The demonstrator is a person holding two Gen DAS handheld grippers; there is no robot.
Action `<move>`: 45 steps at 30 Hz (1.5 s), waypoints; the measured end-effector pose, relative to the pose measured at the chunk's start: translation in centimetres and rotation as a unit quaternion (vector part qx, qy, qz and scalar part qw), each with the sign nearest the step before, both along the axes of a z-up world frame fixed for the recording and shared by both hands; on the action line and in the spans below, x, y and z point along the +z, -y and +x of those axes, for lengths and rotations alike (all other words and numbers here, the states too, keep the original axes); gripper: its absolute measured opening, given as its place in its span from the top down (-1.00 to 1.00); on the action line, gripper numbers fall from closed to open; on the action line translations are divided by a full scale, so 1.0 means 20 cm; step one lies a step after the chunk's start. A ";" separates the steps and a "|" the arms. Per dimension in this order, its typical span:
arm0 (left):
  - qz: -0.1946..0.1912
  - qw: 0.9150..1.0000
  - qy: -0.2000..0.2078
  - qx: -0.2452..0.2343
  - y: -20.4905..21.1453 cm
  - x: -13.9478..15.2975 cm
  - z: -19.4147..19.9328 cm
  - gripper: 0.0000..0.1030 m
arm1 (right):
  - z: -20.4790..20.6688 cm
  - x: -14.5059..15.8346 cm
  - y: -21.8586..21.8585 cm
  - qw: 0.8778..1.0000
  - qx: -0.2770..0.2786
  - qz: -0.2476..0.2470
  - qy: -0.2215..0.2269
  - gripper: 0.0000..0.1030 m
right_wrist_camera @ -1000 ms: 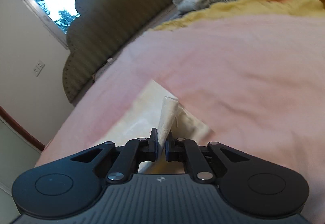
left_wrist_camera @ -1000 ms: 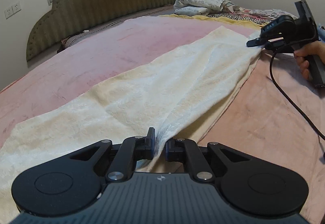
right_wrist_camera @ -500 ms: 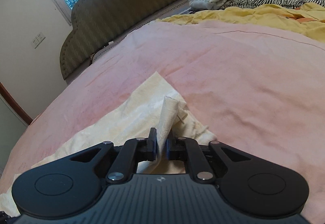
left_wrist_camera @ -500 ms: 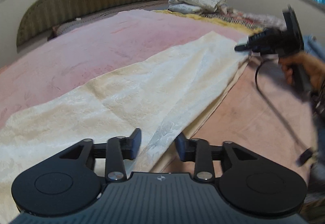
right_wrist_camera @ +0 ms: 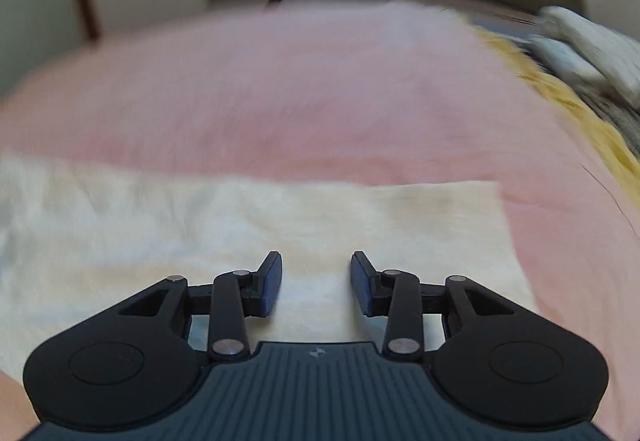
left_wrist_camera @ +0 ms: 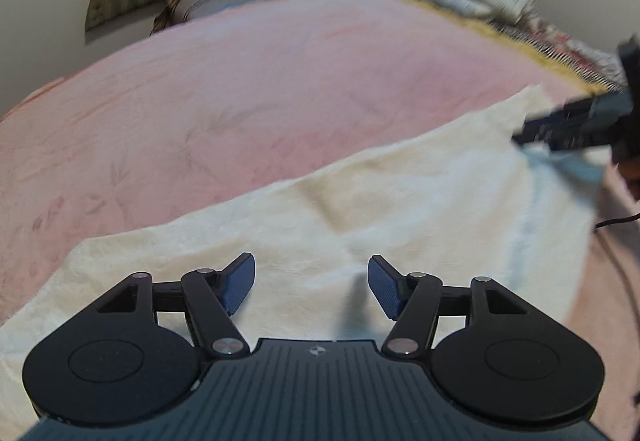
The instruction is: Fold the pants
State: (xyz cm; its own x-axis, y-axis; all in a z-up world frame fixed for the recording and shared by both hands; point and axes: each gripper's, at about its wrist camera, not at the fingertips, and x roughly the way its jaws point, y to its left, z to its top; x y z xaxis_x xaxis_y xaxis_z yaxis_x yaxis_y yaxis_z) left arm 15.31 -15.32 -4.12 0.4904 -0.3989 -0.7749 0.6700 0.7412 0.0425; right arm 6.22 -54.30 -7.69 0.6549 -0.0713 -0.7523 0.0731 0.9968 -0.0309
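Left wrist view: left claw opening, empty, pants flat beneath; right claw blurred, cut off at the frame edge. Right wrist view: right claw opening, empty; blanket beyond smeared.

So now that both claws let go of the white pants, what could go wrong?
1. The cream pants lie on a soft pink blanket; a low pad could drag the fold crooked.
2. The left gripper and right gripper have jaws opening with nothing between them, so a rushed regrab might pinch blanket too.
3. A black cable hangs near the pants' edge and could snag the cloth.
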 end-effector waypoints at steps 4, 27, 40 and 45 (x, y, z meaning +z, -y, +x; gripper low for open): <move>-0.003 0.999 0.014 0.049 0.03 -0.06 0.14 -0.35 | 0.22 0.00 0.02 0.999 -0.023 -0.010 0.022 0.07; 0.025 0.988 0.133 -0.077 0.35 -0.10 -0.53 -0.56 | -0.26 0.01 -0.27 0.998 0.039 -0.005 0.048 -0.57; -0.066 0.989 0.117 -0.060 0.26 -0.13 -0.58 -0.72 | -0.69 0.03 -0.02 0.977 -0.123 0.112 0.131 -0.67; -0.081 0.992 0.088 -0.040 0.24 -0.16 -0.54 -0.73 | -0.79 -0.09 0.19 0.934 -0.207 0.252 0.146 -0.68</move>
State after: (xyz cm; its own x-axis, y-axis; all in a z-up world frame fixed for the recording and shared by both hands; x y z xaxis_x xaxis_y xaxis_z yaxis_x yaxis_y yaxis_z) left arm 4.46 -20.05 -7.29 0.5736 -0.5544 -0.6030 0.7198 0.6925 0.0480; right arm -9.61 -58.01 -9.44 0.8317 -0.0493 -0.5530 0.3880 0.7641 0.5154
